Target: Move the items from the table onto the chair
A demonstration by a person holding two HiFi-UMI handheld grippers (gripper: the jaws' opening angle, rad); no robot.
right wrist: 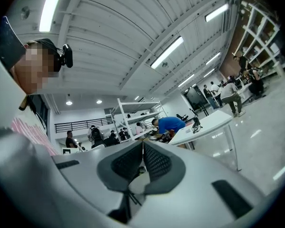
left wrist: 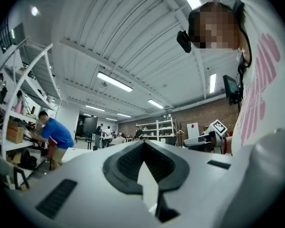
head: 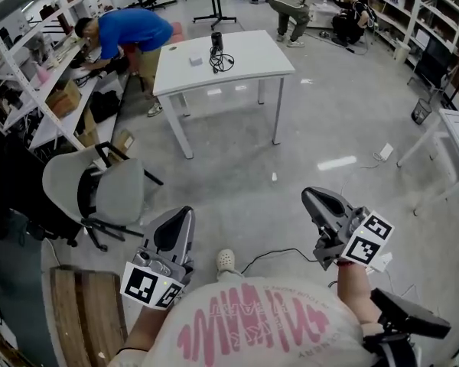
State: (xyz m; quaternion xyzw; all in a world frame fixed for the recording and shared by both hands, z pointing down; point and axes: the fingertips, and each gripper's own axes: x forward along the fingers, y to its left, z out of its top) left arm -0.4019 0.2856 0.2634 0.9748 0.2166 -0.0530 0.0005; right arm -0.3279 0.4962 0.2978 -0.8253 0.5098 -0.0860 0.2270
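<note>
- Left gripper [left wrist: 143,143]: jaws pressed together, nothing between them. Held low in front of the person's body, pointing out across the floor.
- Right gripper [right wrist: 142,143]: jaws also together, empty. Same low position, on the person's other side.
- Table [head: 252,61]: white, well ahead of both grippers, with open floor between.
- On the table: small white box [head: 195,60] and, just beside it, a black device with a looped cable [head: 218,53]. Neither gripper touches them.
- Chair [head: 116,191]: grey, nothing on the seat, near the left gripper and apart from the table.
- Person in a blue shirt [head: 130,30] bends at the shelves beyond the table.
</note>
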